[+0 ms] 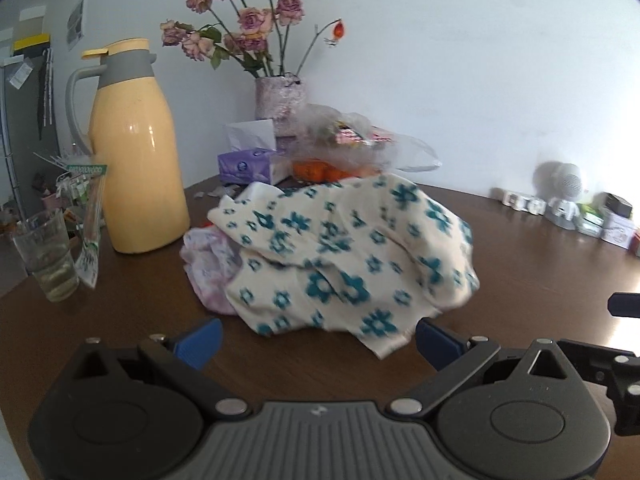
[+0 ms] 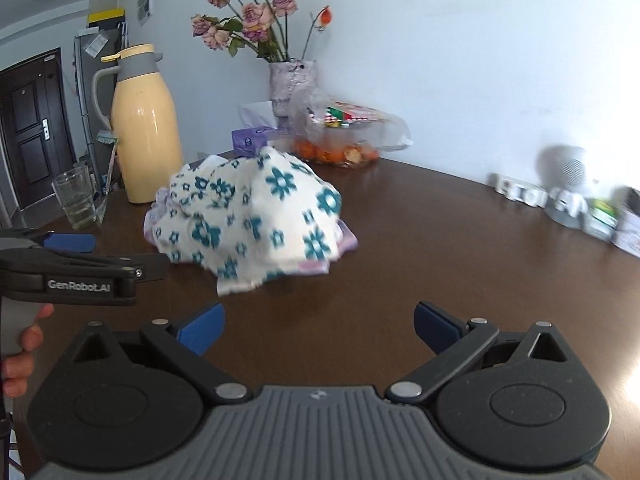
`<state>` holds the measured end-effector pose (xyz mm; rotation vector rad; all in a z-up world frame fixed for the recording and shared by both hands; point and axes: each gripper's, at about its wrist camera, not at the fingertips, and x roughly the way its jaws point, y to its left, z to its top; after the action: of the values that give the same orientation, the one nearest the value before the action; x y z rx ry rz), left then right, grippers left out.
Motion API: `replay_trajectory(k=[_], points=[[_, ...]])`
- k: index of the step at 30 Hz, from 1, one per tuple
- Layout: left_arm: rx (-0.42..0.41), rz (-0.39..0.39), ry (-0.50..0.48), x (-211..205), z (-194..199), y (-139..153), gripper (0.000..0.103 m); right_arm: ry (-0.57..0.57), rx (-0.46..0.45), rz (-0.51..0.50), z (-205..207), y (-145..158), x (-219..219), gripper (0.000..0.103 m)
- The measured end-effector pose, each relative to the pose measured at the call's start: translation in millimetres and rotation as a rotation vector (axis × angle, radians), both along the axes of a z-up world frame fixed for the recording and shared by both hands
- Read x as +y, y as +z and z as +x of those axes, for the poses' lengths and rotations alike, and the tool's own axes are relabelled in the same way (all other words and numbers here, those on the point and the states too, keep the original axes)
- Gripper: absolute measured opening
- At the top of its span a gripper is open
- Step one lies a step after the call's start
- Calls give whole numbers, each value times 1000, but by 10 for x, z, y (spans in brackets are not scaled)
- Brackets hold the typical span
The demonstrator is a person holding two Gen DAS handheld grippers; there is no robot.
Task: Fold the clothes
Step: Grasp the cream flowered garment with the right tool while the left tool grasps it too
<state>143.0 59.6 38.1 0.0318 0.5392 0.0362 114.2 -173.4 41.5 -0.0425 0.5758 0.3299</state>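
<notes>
A crumpled cream garment with teal flowers (image 1: 344, 260) lies in a heap on the brown table (image 1: 540, 272), on top of a pale pink garment (image 1: 208, 268). The heap also shows in the right wrist view (image 2: 256, 216), with the pink garment (image 2: 344, 240) peeking out beneath. My left gripper (image 1: 318, 340) is open and empty, just in front of the heap's near edge. My right gripper (image 2: 318, 324) is open and empty, a short way in front of the heap. The left gripper's side (image 2: 76, 268) shows at the left of the right wrist view.
A yellow thermos jug (image 1: 138, 152) and a drinking glass (image 1: 46, 256) stand left of the heap. Behind it are a tissue box (image 1: 250, 166), a vase of dried roses (image 1: 280, 100) and a plastic bag with oranges (image 1: 340, 152). Small items and a white speaker (image 1: 562, 196) line the right wall.
</notes>
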Motion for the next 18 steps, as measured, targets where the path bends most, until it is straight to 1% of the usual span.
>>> replay_trajectory(k=[4,7,9,10,11,12,13,15,16,17,18], points=[[4,10,47,212,443,69,103,39,-2,-47,441,64,231,103],[31,3,73,383,771,103,102,61,14,-56,614,71,316,103],[55,-1,72,473,960,93,101,76,26,-60,720,73,367,100],[73,-1,72,512,1051,79,96,84,32,-63,773,74,393,92],[96,-4,73,554,1139,60,93,91,38,-65,826,75,419,81],[121,-13,71,594,1217,35,89,99,44,-67,879,76,444,76],[142,-32,64,634,1277,10,87,106,50,-70,932,77,470,71],[176,-83,51,715,1375,-41,85,121,63,-74,1038,79,521,66],[189,-111,45,753,1417,-62,83,129,69,-76,1090,80,547,58],[194,-143,41,790,1450,-74,82,136,75,-79,1143,81,572,43],[196,-177,35,825,1475,-80,82,144,81,-81,1196,82,598,35]])
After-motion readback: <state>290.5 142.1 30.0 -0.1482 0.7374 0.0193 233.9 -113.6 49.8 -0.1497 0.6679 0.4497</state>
